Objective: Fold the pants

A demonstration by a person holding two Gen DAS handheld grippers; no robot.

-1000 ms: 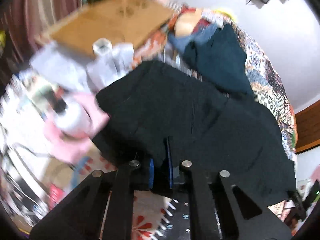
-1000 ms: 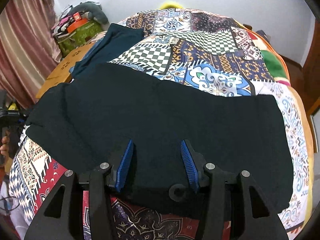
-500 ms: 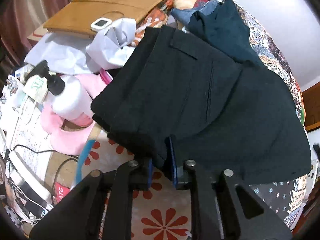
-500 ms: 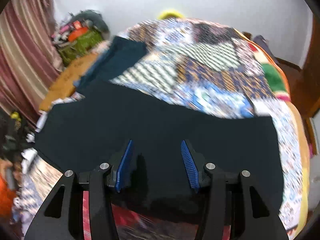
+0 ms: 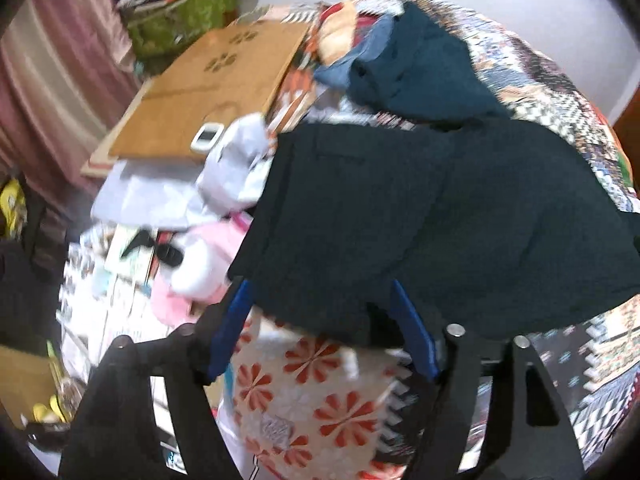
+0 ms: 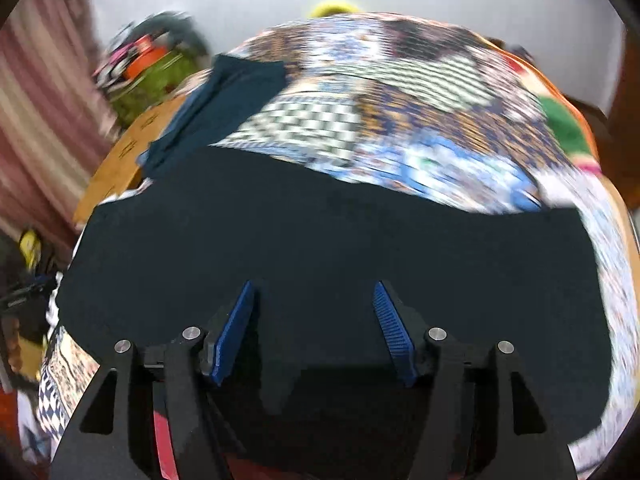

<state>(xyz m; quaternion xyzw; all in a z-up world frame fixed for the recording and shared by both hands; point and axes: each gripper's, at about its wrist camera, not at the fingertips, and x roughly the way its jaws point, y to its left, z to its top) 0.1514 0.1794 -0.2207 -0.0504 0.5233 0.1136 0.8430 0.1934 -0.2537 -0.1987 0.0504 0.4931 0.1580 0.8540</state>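
The dark navy pants [image 5: 420, 216] lie spread across the patterned bed cover [image 5: 304, 380]; in the right wrist view they [image 6: 320, 248] fill the lower half. My left gripper [image 5: 320, 300] is open, its blue pads on either side of the pants' near edge at the waist end, holding nothing. My right gripper [image 6: 314, 304] is open and hovers just over the middle of the pants, with its shadow on the cloth.
A second dark teal garment [image 5: 420, 68] lies further up the bed, also in the right wrist view [image 6: 224, 100]. Left of the bed are a wooden board [image 5: 208, 92], white cloths [image 5: 236, 164], a pink item with a white bottle [image 5: 196, 264] and assorted clutter. Striped curtain [image 6: 36, 100] at left.
My left gripper has opened and let go of the pants' edge, which now rests on the bed. My right gripper has stayed open over the pants.
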